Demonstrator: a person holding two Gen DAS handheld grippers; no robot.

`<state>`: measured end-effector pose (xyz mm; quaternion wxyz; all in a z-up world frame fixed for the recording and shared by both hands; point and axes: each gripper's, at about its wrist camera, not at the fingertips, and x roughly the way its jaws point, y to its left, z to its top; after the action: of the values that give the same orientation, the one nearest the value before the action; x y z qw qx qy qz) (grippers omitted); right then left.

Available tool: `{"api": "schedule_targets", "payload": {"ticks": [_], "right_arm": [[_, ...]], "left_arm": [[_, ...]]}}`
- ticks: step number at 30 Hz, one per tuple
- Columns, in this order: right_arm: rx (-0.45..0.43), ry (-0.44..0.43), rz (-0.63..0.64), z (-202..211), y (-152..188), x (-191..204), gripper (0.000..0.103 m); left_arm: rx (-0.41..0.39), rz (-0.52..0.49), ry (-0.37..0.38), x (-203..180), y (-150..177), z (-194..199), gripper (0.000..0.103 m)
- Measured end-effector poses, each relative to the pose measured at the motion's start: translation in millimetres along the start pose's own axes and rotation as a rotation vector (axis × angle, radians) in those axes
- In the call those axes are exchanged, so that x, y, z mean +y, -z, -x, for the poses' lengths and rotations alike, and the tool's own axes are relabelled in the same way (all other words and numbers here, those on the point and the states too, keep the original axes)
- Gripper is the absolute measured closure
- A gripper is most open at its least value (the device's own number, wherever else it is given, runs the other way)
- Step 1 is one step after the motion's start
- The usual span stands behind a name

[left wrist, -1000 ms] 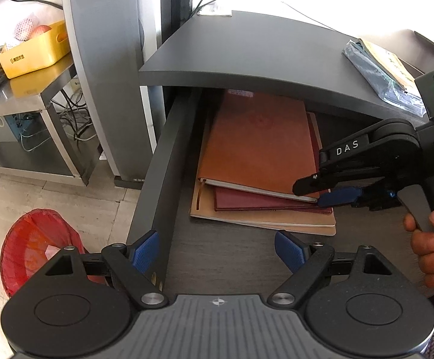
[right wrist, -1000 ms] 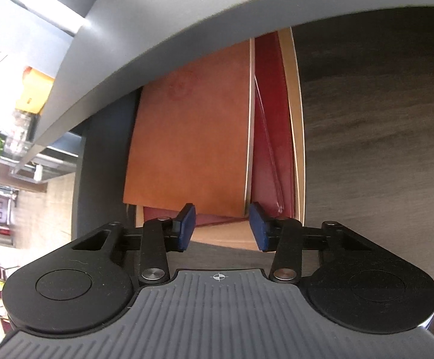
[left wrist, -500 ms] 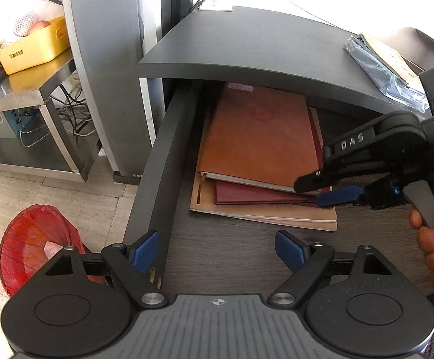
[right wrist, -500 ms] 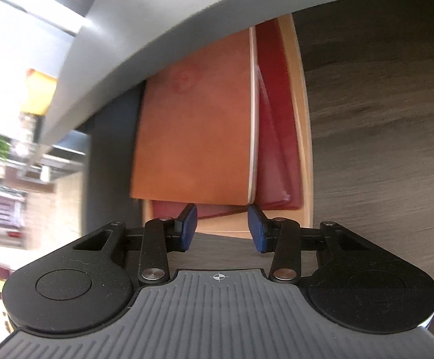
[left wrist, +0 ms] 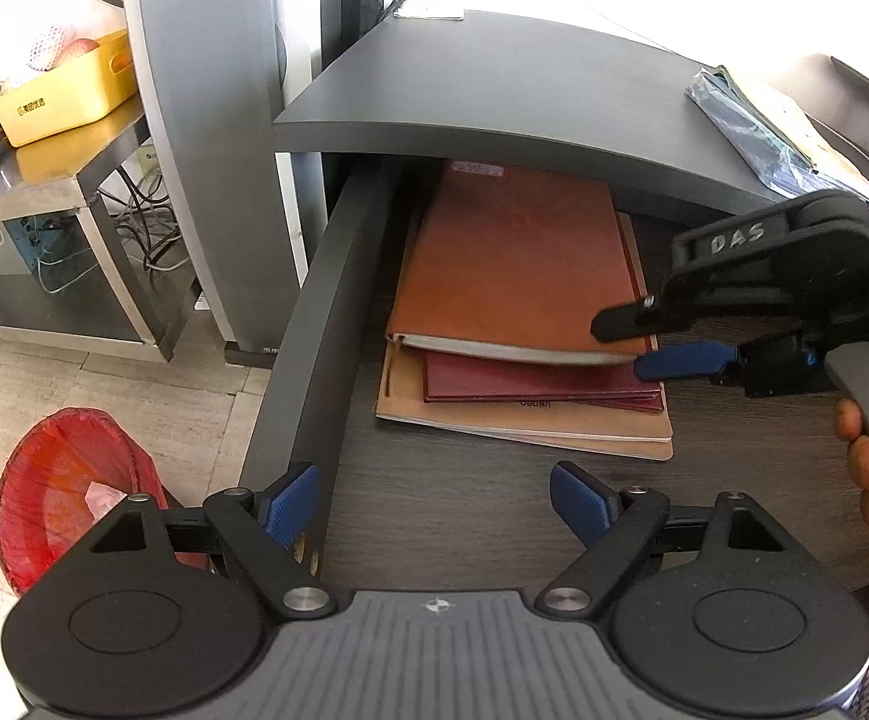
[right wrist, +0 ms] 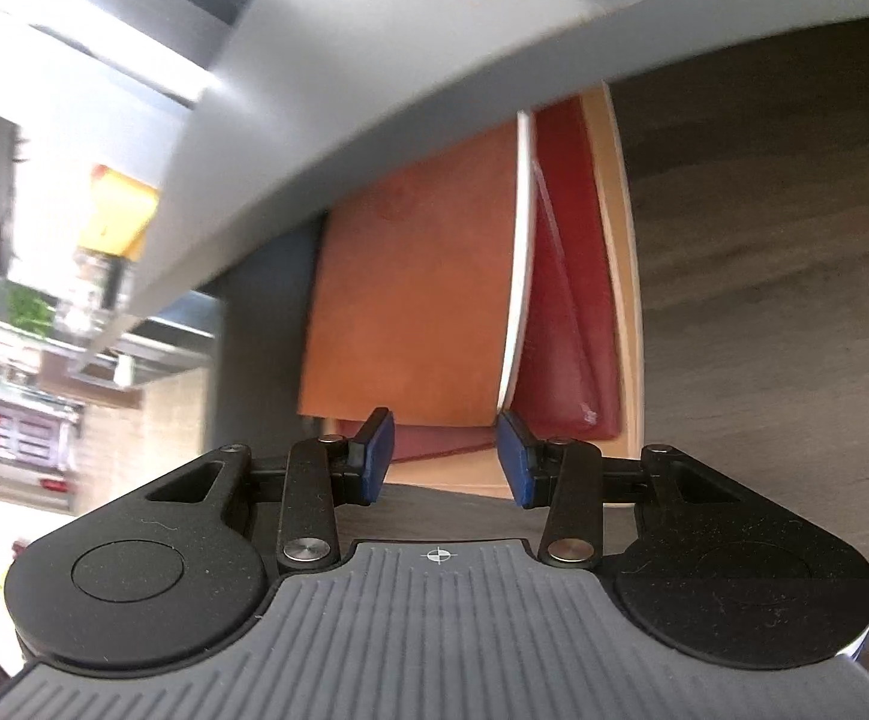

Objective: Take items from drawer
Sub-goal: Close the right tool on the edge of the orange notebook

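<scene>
1. The orange notebook [left wrist: 512, 264] lies on top of a stack in the open drawer [left wrist: 290, 348], its far end under the worktop [left wrist: 494, 90]. Beneath it sit a dark red book [left wrist: 530, 381] and a tan folder [left wrist: 524, 426], each showing nearer than the notebook's near edge.
2. Handling, as a judgement: the notebook looks moderately light, with a smooth leather-like cover that may slip. Its near right corner is raised off the red book and the cover bows, so it is somewhat flexible. A pinch deep on that corner, close to the page block, seems safest.
3. The right tool [left wrist: 638, 345] comes in from the notebook's right side, one finger above the corner and the blue pad [left wrist: 683, 359] just below it. The right wrist view shows a gap between the pads, with the corner reaching in between them, so the jaws look apart, not yet clamped.
4. The left tool [left wrist: 434, 501] hovers near the drawer's front, nearer than the stack, jaws wide apart and holding nothing.
</scene>
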<state>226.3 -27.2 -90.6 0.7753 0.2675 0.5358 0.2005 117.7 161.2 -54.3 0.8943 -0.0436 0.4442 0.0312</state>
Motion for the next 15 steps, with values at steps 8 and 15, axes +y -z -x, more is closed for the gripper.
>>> {"api": "schedule_targets", "payload": {"ticks": [8,15], "right_arm": [[-0.014,-0.018,-0.079,-13,-3,-9,0.061],[0.003,0.049,-0.091,-30,-6,-6,0.062]], "left_arm": [[0.004,0.003,0.0,2,1,-1,0.019],[0.018,-0.008,-0.004,1,2,-5,0.019]]}}
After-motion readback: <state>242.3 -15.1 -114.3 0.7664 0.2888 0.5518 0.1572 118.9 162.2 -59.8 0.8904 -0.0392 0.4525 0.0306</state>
